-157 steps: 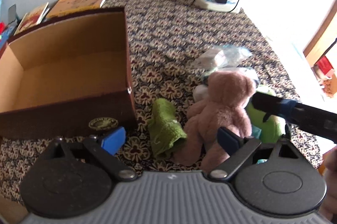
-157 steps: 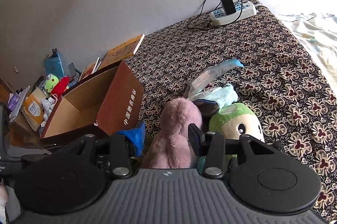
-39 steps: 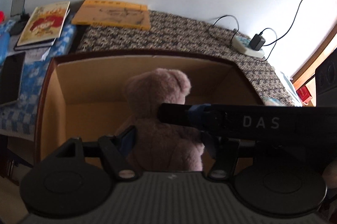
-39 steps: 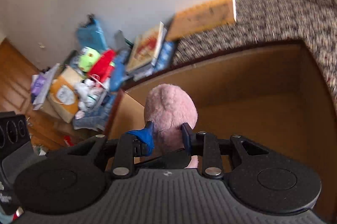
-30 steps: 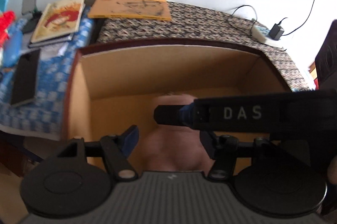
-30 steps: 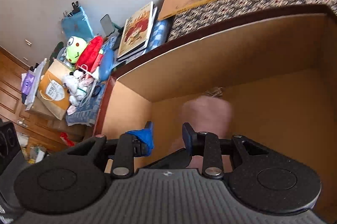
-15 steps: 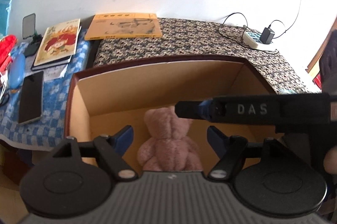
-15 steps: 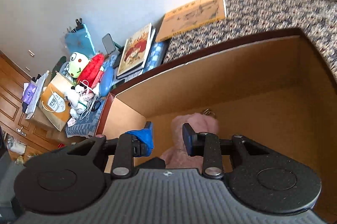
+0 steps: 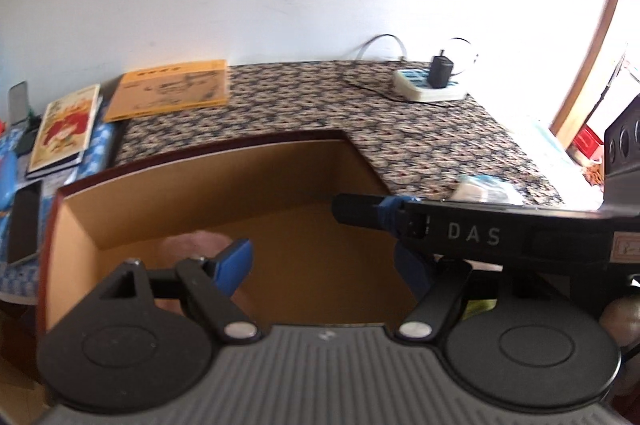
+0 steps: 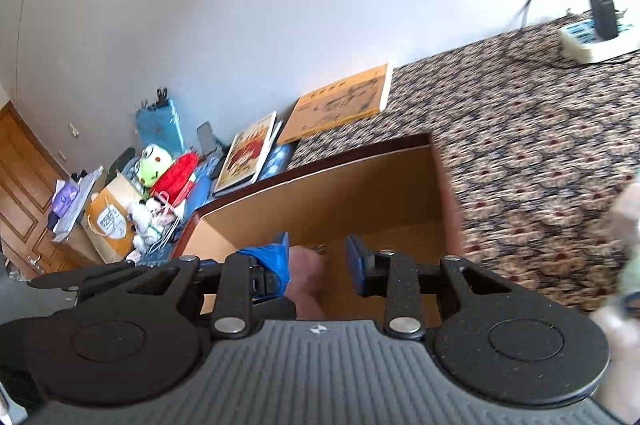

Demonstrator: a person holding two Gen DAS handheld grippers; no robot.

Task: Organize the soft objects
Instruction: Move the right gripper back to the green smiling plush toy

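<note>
A pink teddy bear [image 9: 192,243] lies inside the open brown cardboard box [image 9: 200,161], mostly hidden behind my left finger. My left gripper [image 9: 322,261] hovers above the box's near side, open wide and holding nothing. The right gripper's black finger [image 9: 440,225] crosses that view from the right. In the right wrist view the teddy bear [image 10: 306,279] shows in the box [image 10: 360,149] below my right gripper [image 10: 318,259]. Its blue pads stand a little apart, and nothing is pressed between them.
Books [image 9: 168,91] lie beyond the box, and a power strip [image 9: 428,87] sits at the far edge of the patterned cover. A plastic-wrapped item [image 9: 480,187] and blurred pale plush [image 10: 628,225] lie right of the box. Toys and bags [image 10: 160,177] crowd the floor at the left.
The teddy was carried over the box, let go and dropped inside. Both grippers have since pulled up and to the right, and the left jaws have widened.
</note>
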